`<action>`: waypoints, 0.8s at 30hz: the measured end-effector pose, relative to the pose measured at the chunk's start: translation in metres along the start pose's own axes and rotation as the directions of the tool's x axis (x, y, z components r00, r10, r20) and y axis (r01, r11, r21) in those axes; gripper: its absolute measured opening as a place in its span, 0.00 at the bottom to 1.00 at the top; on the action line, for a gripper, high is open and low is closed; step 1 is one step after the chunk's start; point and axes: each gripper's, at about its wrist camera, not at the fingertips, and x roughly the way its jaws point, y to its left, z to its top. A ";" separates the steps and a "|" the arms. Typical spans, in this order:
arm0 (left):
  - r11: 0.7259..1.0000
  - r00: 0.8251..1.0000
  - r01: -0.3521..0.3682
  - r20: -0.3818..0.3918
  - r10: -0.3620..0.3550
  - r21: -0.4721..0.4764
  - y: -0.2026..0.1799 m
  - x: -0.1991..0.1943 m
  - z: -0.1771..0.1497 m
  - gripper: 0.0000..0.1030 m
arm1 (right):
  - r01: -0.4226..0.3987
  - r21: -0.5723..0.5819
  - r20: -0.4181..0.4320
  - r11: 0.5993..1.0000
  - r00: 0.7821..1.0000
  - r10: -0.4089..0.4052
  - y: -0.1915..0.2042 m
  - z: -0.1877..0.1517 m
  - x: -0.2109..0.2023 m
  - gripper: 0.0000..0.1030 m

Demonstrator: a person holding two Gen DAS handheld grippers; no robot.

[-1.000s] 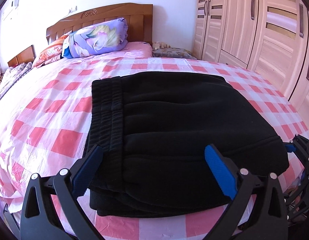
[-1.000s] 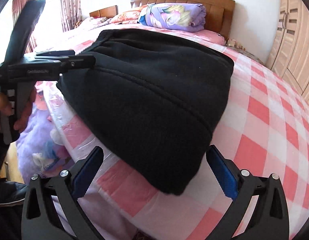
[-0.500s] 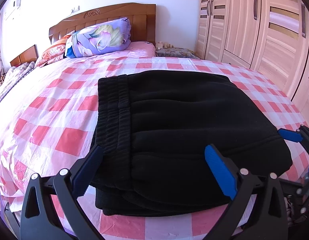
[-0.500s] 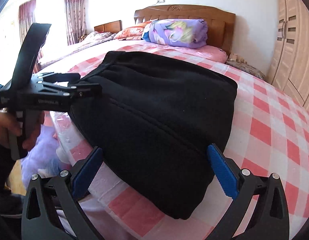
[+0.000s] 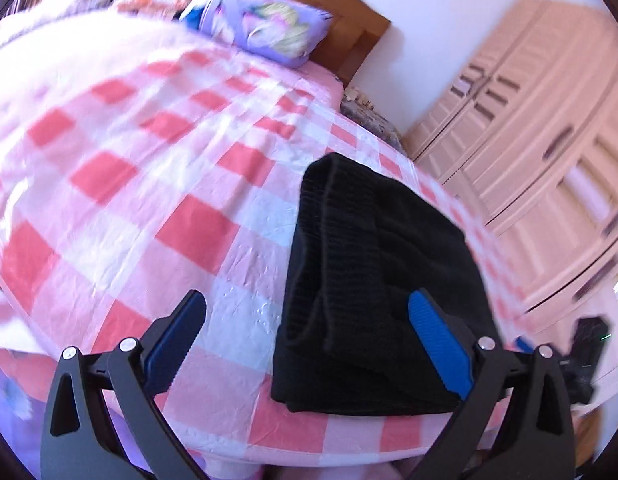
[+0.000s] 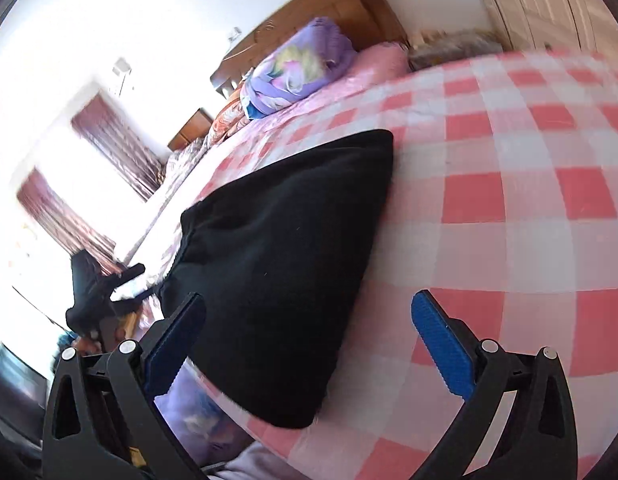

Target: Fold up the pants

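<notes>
Left hand-held gripper: nearest item in the left wrist view; blue-padded fingers spread wide apart with nothing between them, hovering off the near edge of the bed; the right-side pad overlaps the near right part of the pants, contact not discernible
Right hand-held gripper: nearest item in the right wrist view; jaws likewise wide apart and holding nothing; left pad overlaps the near edge of the pants, right pad over bare sheet
Pants: black, folded into a compact thick stack, lying on the bed close to its near edge; ribbed waistband on the left side of the stack in the left wrist view; in the right wrist view the stack tapers to a rounded near corner at the mattress edge
Bed sheet: pink, red and white check, glossy and lightly wrinkled, covering the bed under the pants
Purple patterned fabric: below the mattress edge, possibly bedding, too blurred to identify
Pillow: purple floral, at the head of the bed, well apart from the pants
Headboard: brown wood, behind the pillow
Wardrobe: pale wood doors, to the right of the bed, motion-blurred
Curtains: dark red, on bright windows at far left of the right wrist view
</notes>
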 end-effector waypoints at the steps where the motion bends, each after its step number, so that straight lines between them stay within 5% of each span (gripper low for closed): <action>1: 0.999 0.999 0.039 -0.025 -0.039 -0.027 0.003 0.003 0.004 0.98 | -0.015 0.024 -0.026 1.000 1.000 0.015 -0.004 0.006 0.008 0.96; 3: 0.992 0.988 0.122 -0.091 -0.125 -0.035 0.000 0.018 0.016 0.98 | -0.012 0.048 -0.084 0.999 0.996 0.016 -0.007 0.020 0.029 0.96; 5: 0.993 0.982 0.115 -0.153 -0.113 0.004 -0.013 0.038 0.023 0.98 | -0.014 0.077 -0.135 0.997 0.991 0.024 -0.008 0.032 0.050 0.96; 9: 0.991 0.929 0.135 -0.346 -0.134 -0.020 -0.025 0.092 0.025 0.98 | -0.020 0.110 -0.258 0.994 0.965 0.048 -0.008 0.042 0.090 0.96; 11: 0.994 0.924 0.110 -0.369 -0.105 -0.006 -0.027 0.105 0.026 0.98 | -0.052 0.124 -0.295 0.991 0.951 0.087 -0.005 0.043 0.107 0.96; 14: 0.982 0.902 0.160 -0.388 -0.187 -0.102 -0.017 0.110 0.032 0.98 | -0.082 0.143 -0.277 0.986 0.953 0.120 -0.004 0.048 0.116 0.94; 16: 0.961 0.894 0.202 -0.366 -0.259 -0.189 -0.006 0.110 0.034 0.98 | -0.077 0.143 -0.240 0.987 0.965 0.110 -0.004 0.045 0.115 0.76; 18: 0.939 0.896 0.240 -0.317 -0.312 -0.247 0.002 0.106 0.030 0.98 | -0.063 0.095 -0.173 0.993 0.982 0.079 -0.001 0.039 0.107 0.59; 20: 0.970 0.910 0.230 -0.334 -0.245 -0.083 -0.019 0.102 0.021 0.95 | -0.078 0.064 -0.107 0.995 0.991 0.085 0.002 0.037 0.093 0.38; 21: 0.983 0.926 0.184 -0.331 -0.179 -0.017 -0.028 0.100 0.016 0.72 | -0.088 0.044 -0.087 0.995 0.992 0.091 0.005 0.037 0.087 0.37; 22: 0.991 0.937 0.134 -0.327 -0.120 0.020 -0.032 0.098 0.012 0.65 | -0.087 0.019 -0.078 0.996 0.993 0.088 0.010 0.038 0.083 0.37; 24: 0.986 0.935 0.166 -0.315 -0.161 -0.012 -0.029 0.092 0.010 0.53 | -0.041 -0.063 -0.055 0.997 0.998 0.037 0.026 0.039 0.080 0.36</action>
